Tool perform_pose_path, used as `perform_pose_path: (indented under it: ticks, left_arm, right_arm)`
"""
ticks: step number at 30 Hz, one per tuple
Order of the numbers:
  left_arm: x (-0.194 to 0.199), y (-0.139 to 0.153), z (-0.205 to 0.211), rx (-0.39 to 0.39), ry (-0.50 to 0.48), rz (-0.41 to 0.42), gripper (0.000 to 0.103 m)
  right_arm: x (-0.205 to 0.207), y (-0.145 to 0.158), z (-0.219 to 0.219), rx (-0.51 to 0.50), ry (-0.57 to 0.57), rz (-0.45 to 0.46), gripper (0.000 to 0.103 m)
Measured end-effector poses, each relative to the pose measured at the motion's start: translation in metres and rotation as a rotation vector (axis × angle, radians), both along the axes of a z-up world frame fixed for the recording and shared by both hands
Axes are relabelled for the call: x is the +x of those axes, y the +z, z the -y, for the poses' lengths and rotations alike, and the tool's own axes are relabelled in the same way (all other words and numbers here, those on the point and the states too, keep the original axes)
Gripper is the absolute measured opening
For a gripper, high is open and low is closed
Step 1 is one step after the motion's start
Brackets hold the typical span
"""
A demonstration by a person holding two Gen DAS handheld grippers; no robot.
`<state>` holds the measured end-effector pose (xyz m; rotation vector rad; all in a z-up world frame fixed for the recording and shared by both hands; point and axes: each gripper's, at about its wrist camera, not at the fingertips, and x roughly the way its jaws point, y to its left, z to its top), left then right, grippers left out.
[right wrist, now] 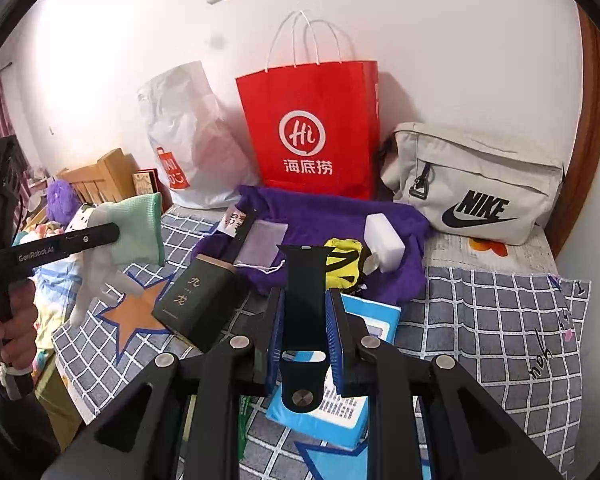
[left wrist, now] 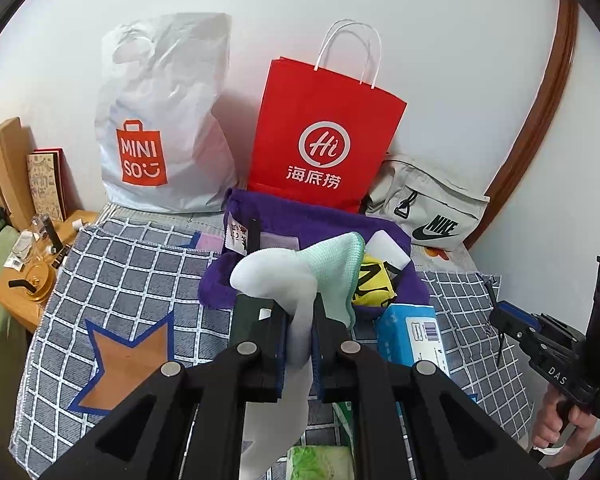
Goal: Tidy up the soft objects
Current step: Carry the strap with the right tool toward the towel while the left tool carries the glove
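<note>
Currently left gripper (left wrist: 300, 340) is clamped on a white-and-mint sock (left wrist: 300, 276), hanging lengthwise through the jaws. Right gripper (right wrist: 304, 344) pinches a black watch strap (right wrist: 303, 320), long axis forward. Purple towel (right wrist: 324, 216) pile lies straight ahead, right side nearer.

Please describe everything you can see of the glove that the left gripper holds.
The glove is thin knit fabric, white on hand and fingers, with a mint-green cuff. The left gripper is shut on it at mid-length; it hangs limp in the air, above the checked cloth. In the right wrist view its fingers droop down. Only the gripper touches it.
</note>
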<state>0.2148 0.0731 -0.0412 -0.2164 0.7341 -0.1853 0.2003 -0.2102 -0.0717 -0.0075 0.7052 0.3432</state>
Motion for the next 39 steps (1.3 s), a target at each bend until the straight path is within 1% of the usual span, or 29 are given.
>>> perform_pose_path:
  ticks: [10,18,21,27,35,39]
  left_arm:
    - [0.03,-0.003,0.008,0.017,0.0,-0.019,0.01]
    - [0.058,-0.006,0.015,0.022,-0.008,-0.043,0.01]
    - [0.065,-0.004,0.018,0.048,-0.017,-0.039,0.011]
    - [0.08,-0.002,0.011,0.048,0.003,-0.037,0.011]
    - [0.101,-0.007,0.008,0.072,0.006,-0.055,0.011]
    - [0.112,-0.011,0.01,0.084,-0.002,-0.062,0.011]
  right_arm:
    - [0.043,-0.007,0.001,0.012,-0.005,-0.019,0.02]
    - [0.072,-0.009,0.005,0.021,-0.017,-0.015,0.02]
    - [0.083,-0.008,0.006,0.033,-0.021,-0.01,0.02]
    - [0.107,-0.01,0.005,0.033,-0.022,-0.018,0.02]
    - [0.142,-0.023,0.003,0.021,-0.023,-0.046,0.021]
    - [0.162,-0.04,0.001,0.011,-0.018,-0.08,0.021]
